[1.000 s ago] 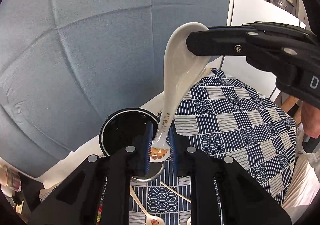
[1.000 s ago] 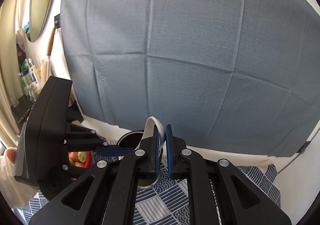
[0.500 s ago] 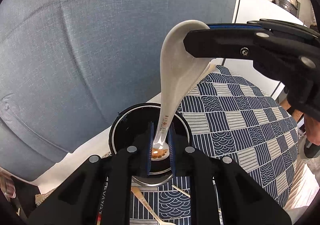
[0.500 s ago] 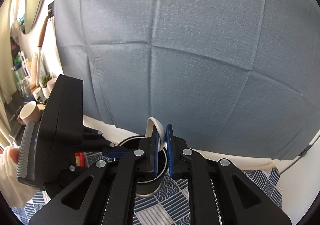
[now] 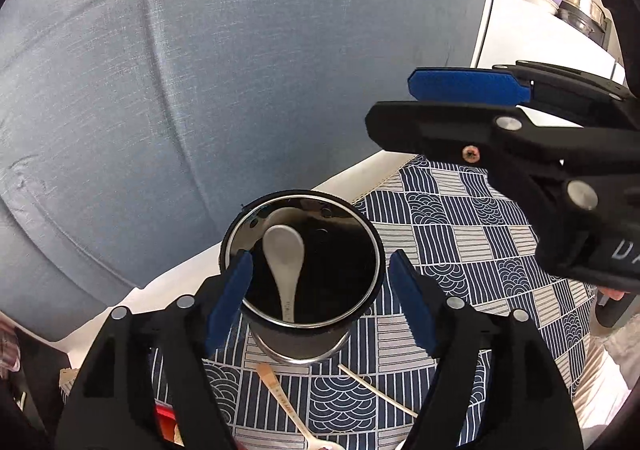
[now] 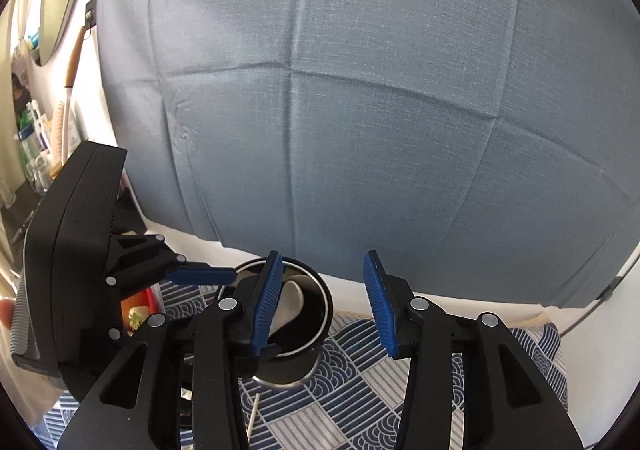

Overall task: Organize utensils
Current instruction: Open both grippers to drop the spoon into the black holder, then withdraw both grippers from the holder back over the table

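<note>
A white ceramic spoon (image 5: 283,250) stands loose inside the black metal cup (image 5: 240,234), bowl end up against the far wall. My left gripper (image 5: 320,300) hovers just above the cup, its jaws opening, blue pads wide on either side of the rim and touching nothing. My right gripper (image 5: 394,100) hangs higher to the right, jaws opening too, with nothing between them. In the right wrist view the right gripper (image 6: 322,302) frames the cup (image 6: 324,314) and the spoon (image 6: 294,298), and a finger (image 6: 200,275) of the left gripper reaches over the rim.
The cup stands on a navy patterned tablecloth (image 5: 460,242). A wooden spoon (image 5: 280,390) and a thin stick (image 5: 376,390) lie in front of it. A red bowl (image 6: 140,306) sits to the left. A blue backdrop (image 6: 360,110) hangs behind the table; a white cabinet (image 5: 520,34) is at right.
Both grippers held the white spoon above the cup and lowered it. Now both have opened and the spoon has dropped into the cup.
</note>
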Demonstrator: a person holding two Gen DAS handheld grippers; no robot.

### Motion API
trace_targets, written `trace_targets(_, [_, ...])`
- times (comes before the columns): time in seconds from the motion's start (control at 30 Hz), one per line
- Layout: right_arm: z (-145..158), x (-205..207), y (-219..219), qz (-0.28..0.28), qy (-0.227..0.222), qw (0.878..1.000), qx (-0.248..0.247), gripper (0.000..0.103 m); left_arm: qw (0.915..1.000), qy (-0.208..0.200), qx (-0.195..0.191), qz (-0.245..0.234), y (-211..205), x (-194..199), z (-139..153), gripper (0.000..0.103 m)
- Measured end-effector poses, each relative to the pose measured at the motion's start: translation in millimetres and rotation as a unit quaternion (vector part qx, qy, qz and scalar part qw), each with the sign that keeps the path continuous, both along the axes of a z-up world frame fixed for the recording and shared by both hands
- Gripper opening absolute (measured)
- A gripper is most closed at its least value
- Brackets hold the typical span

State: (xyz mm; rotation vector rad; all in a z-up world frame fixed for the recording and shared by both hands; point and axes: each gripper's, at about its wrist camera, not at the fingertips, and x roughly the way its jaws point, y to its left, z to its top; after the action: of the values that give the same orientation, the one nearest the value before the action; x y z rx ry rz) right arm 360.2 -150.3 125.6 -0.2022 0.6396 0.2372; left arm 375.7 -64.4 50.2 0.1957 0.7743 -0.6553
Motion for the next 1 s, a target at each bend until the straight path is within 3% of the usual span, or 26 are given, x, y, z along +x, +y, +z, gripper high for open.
trace_targets(0.43, [1.0,-20.5,-14.9,0.015,0.007,1.0,0.012,0.066,0.9986,0.008,-0.003,0.051,28.1,-35.5,15.7,0.094])
trace_targets(0.63, [-2.2,-35.1,-18.0,0.039,0.021,0.999,0.017,0.08,0.996,0.017,0.003,0.088,32.3,-52.1,13.8,0.097])
trace_targets(1.0, [-18.8,-63.3,-17.2,0.089,0.057,0.994,0.012,0.085,0.9884,0.036,0.023,0.146,42.5,-105.0,-4.4,0.097])
